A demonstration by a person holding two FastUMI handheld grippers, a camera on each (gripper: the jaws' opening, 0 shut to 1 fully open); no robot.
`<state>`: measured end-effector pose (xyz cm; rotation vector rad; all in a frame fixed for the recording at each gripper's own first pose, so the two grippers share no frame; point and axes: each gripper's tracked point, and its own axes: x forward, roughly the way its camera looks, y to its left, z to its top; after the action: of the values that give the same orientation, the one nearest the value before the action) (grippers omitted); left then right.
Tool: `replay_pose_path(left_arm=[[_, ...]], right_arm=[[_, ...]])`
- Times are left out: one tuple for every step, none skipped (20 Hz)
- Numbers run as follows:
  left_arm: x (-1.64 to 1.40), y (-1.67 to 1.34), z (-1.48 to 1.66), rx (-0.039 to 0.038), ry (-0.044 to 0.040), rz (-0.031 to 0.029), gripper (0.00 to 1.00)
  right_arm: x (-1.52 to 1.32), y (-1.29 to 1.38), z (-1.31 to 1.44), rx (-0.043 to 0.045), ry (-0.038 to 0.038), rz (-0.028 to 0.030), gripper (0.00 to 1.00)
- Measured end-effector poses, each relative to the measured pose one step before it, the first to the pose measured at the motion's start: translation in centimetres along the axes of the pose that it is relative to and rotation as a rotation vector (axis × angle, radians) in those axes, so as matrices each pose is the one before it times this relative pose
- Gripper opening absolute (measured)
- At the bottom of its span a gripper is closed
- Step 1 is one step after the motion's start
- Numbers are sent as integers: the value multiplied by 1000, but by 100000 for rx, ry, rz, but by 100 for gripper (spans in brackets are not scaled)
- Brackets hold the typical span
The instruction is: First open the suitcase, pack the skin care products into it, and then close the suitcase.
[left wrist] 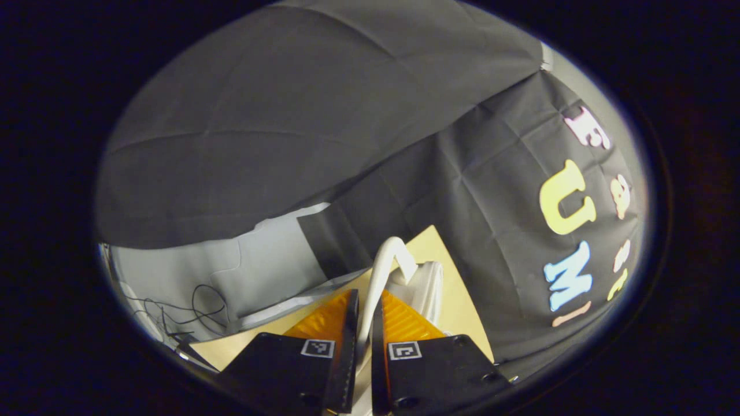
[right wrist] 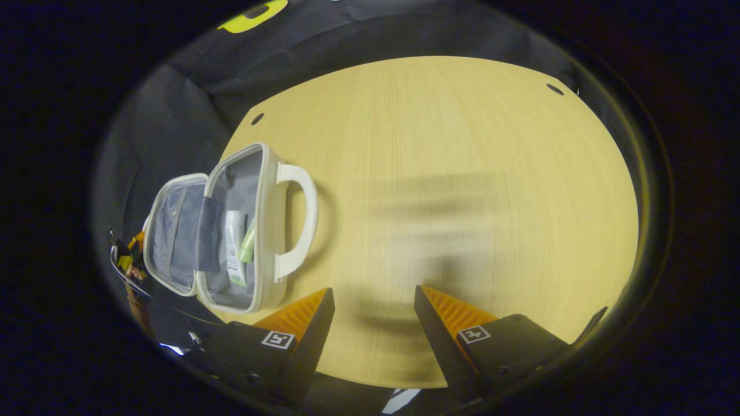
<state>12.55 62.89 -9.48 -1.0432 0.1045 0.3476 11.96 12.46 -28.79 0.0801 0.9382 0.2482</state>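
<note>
Two skin care products [right wrist: 237,248] lie inside the open suitcase [right wrist: 231,228] at the counter's [right wrist: 462,173] left edge, so closing is in hand. Left gripper [left wrist: 363,323] has its jaws clamped on the white handle [left wrist: 384,266]; right gripper [right wrist: 373,315] hovers over bare counter, jaws apart. Next, the lid likely needs swinging shut.

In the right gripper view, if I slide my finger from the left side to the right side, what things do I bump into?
Open lid of the suitcase → skin care products inside the suitcase → white handle → bare wooden table.
</note>
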Motion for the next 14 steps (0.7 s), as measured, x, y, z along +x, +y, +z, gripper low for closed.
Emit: replay_pose_path(left_arm=[[-584,-1302,-506,1918,-1231,-2207,20],[-484,-1359,-749,2021,-958,-2138,20],[-325,-1696,-542,2192,-399,-2014,20],[-494,-1848,-443,2544,-377,-2232,20],[-489,-1946,-443,2933,-61,-2777,20],[140,-1856,-427,3755,-114,-2003,20],[-165,-2095,-517,4137,311,-2257,19],[69,-2513,-664,3594,704,-2930,20],[-98,-2492,-537,3430,931,-3561,20],[2,-2144,-579,2993,1254,-3501,20],[180,-2105,-901,1934,1444,-3116,20],[415,-2064,-918,1088,1804,-3842,21],[345,-2148,-1225,665,1559,-3769,23],[359,-1530,-886,1423,1300,-2406,25]], right_arm=[[-156,182,-304,106,-39,401,86],[-10,231,-251,116,-61,504,87],[43,36,-236,99,-13,338,87],[-18,20,-186,54,-105,277,87],[-278,-94,-194,208,-258,317,87],[-269,-185,-70,320,-452,294,86],[-380,-327,-115,615,-476,152,86],[-232,-211,30,797,-570,246,86],[-143,-129,-102,1067,-494,96,86],[-97,-200,-3,1319,-566,245,86],[-284,-394,-55,1564,-720,450,86],[-294,-283,-13,1731,-559,525,87],[-117,-212,-96,1700,-531,446,87],[-150,-229,-61,1584,-509,317,86]])
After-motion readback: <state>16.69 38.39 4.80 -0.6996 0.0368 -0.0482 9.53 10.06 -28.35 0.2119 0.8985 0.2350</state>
